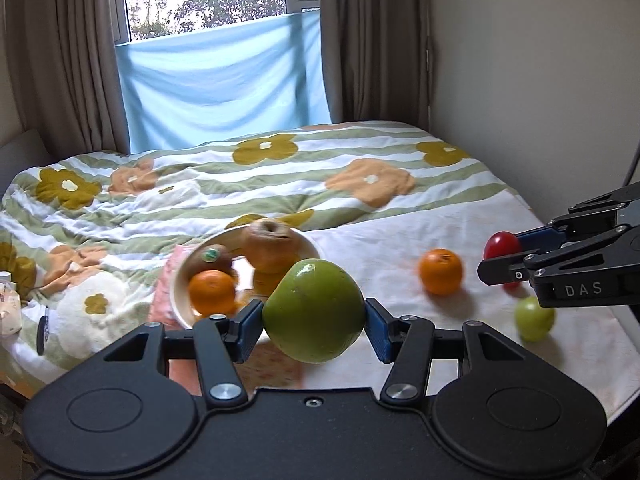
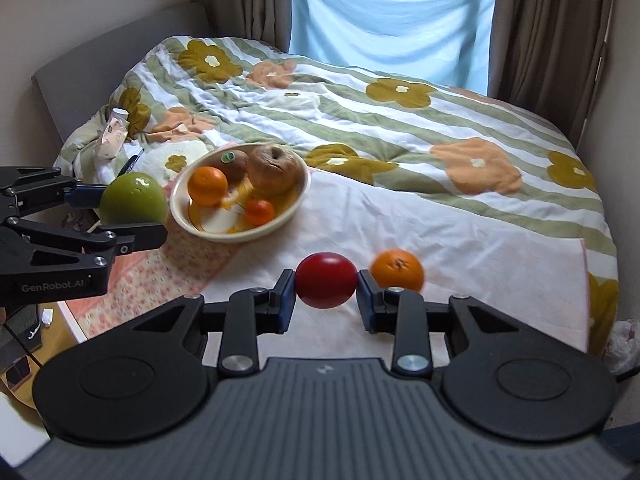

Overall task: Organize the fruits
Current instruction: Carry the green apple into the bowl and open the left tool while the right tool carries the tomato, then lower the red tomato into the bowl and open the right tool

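My left gripper (image 1: pixel 314 320) is shut on a large green fruit (image 1: pixel 314 310), held above the bed just right of and nearer than the cream bowl (image 1: pixel 178 276). In the right wrist view that green fruit (image 2: pixel 132 198) hangs left of the bowl (image 2: pixel 296 196). My right gripper (image 2: pixel 325 294) is shut on a red fruit (image 2: pixel 326 280), which in the left wrist view shows as a red fruit (image 1: pixel 502 243) at the right. The bowl holds an orange (image 2: pixel 207 185), a kiwi (image 2: pixel 234 164), a brown wrinkled fruit (image 2: pixel 275 168) and a small orange (image 2: pixel 259 211).
A loose orange (image 1: pixel 441 271) and a small green fruit (image 1: pixel 534 318) lie on the white cloth (image 2: pixel 460 248) over the flowered quilt (image 2: pixel 360 112). Curtains and a blue sheet (image 1: pixel 224 88) hang behind. A wall (image 1: pixel 540 60) stands at the right, and packets (image 2: pixel 114 138) lie near the headboard.
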`<state>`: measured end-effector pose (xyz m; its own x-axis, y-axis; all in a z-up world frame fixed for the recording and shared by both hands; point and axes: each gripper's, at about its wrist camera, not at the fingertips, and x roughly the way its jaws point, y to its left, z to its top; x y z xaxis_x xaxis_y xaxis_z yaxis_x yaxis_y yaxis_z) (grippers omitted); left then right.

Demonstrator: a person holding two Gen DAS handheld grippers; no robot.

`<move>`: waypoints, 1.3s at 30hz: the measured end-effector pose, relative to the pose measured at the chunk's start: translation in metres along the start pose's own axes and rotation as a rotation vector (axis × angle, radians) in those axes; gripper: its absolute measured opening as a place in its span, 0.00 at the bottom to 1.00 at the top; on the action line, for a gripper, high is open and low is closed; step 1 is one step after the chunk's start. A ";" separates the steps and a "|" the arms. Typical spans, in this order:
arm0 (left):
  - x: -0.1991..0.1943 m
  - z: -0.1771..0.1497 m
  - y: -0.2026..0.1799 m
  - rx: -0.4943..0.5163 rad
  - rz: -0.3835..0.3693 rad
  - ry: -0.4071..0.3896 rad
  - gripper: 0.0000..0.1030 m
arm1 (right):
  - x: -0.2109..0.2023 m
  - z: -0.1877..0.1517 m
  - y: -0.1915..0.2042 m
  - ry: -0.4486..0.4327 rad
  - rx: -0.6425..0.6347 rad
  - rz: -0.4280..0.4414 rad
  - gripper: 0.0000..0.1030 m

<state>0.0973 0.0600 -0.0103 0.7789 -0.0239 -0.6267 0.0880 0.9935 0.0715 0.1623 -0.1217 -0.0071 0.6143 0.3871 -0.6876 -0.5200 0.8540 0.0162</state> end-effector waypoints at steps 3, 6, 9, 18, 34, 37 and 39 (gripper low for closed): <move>0.013 0.003 0.021 -0.001 -0.003 0.012 0.57 | 0.016 0.014 0.014 0.005 0.014 0.005 0.46; 0.028 0.007 0.041 -0.002 -0.021 0.033 0.57 | 0.034 0.027 0.025 0.010 0.032 0.004 0.46; 0.047 0.012 0.058 0.006 -0.041 0.055 0.57 | 0.051 0.039 0.031 0.014 0.054 -0.004 0.46; 0.109 0.028 0.084 0.071 -0.117 0.097 0.57 | 0.103 0.062 0.034 0.040 0.124 -0.057 0.46; 0.163 0.025 0.083 0.207 -0.163 0.147 0.65 | 0.148 0.070 0.034 0.079 0.184 -0.111 0.46; 0.154 0.028 0.085 0.200 -0.166 0.095 0.98 | 0.149 0.071 0.034 0.078 0.180 -0.112 0.46; 0.148 0.028 0.087 0.200 -0.173 0.083 0.98 | 0.149 0.072 0.035 0.078 0.178 -0.112 0.46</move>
<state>0.2380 0.1400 -0.0748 0.6890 -0.1742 -0.7036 0.3428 0.9336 0.1045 0.2783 -0.0090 -0.0573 0.6106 0.2643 -0.7465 -0.3342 0.9406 0.0597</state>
